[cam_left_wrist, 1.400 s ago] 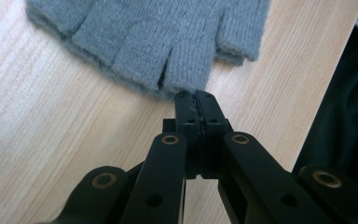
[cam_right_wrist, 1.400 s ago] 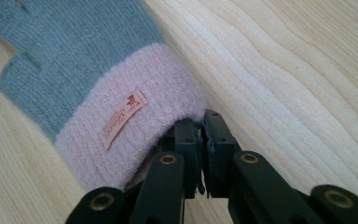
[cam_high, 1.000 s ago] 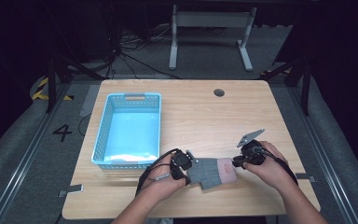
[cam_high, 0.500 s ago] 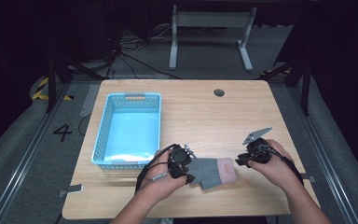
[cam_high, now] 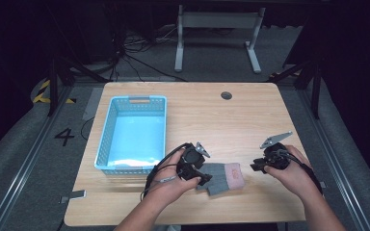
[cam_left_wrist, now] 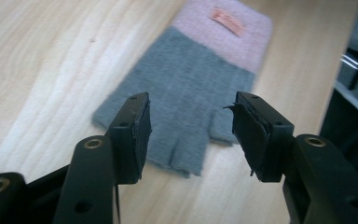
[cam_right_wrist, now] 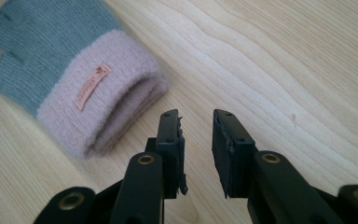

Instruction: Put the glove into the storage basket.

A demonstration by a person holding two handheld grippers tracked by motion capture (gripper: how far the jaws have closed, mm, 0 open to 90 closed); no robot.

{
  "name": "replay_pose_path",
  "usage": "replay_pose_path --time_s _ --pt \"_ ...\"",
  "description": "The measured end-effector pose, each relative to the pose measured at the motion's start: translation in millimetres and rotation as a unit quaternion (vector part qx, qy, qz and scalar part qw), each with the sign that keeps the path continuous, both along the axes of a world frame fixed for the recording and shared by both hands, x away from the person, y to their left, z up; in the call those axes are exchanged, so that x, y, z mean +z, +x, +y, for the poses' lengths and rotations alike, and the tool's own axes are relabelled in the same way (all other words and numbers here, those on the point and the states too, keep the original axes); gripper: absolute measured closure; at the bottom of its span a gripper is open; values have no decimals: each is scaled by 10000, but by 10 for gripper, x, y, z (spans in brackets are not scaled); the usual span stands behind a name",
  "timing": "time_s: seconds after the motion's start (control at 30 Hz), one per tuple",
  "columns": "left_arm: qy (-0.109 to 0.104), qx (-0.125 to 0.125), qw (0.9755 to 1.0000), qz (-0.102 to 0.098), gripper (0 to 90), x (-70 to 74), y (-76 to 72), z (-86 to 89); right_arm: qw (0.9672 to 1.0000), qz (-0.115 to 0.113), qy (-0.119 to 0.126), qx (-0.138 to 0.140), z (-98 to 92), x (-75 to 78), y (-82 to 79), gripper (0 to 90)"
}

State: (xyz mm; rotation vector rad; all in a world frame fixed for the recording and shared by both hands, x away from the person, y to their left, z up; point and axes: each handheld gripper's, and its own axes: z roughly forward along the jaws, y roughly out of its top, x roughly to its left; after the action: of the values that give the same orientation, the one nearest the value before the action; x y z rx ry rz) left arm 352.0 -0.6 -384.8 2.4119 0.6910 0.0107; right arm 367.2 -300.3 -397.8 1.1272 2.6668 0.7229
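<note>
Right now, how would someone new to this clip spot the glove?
Start at the wooden table and go to its near edge, right of the blue basket. The glove lies flat between the two hands: fingerless grey knit with a pink cuff bearing a small orange label.

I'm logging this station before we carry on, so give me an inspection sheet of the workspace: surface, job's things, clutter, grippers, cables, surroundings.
Surface: light wooden table, with a round grommet hole near the far edge.
Job's things: grey fingerless glove with a pink cuff, lying flat; blue basket, nothing seen inside.
Clutter: nothing seen.
Grippers: left gripper open over the glove's finger end; right gripper slightly open beside the cuff, apart from it.
Cables: black cable trailing from the left gripper.
Surroundings: dark floor with cables, white frame stand beyond the table.
</note>
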Motion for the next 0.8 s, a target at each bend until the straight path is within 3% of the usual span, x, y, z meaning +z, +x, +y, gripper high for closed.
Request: replay_pose_path --time_s 0.07,0.17,0.27,0.37,0.8 --pt "-48 58 10000 15 492 4 18 6 10000 -14 -2 -42 -26 3 -11 733" --pt "-87 113 9998 -143 490 -15 52 -2 9999 -26 45 -94 -59 17 -37 720" --pt "-77 143 9999 -22 408 -65 102 -40 9999 -38 67 -145 -74 34 -66 719" --pt "-58 145 9999 6 388 -104 135 -89 9998 -40 73 -163 -94 35 -81 718" --pt "225 -197 9994 168 302 -288 215 -345 9994 23 175 -301 -152 19 -108 676"
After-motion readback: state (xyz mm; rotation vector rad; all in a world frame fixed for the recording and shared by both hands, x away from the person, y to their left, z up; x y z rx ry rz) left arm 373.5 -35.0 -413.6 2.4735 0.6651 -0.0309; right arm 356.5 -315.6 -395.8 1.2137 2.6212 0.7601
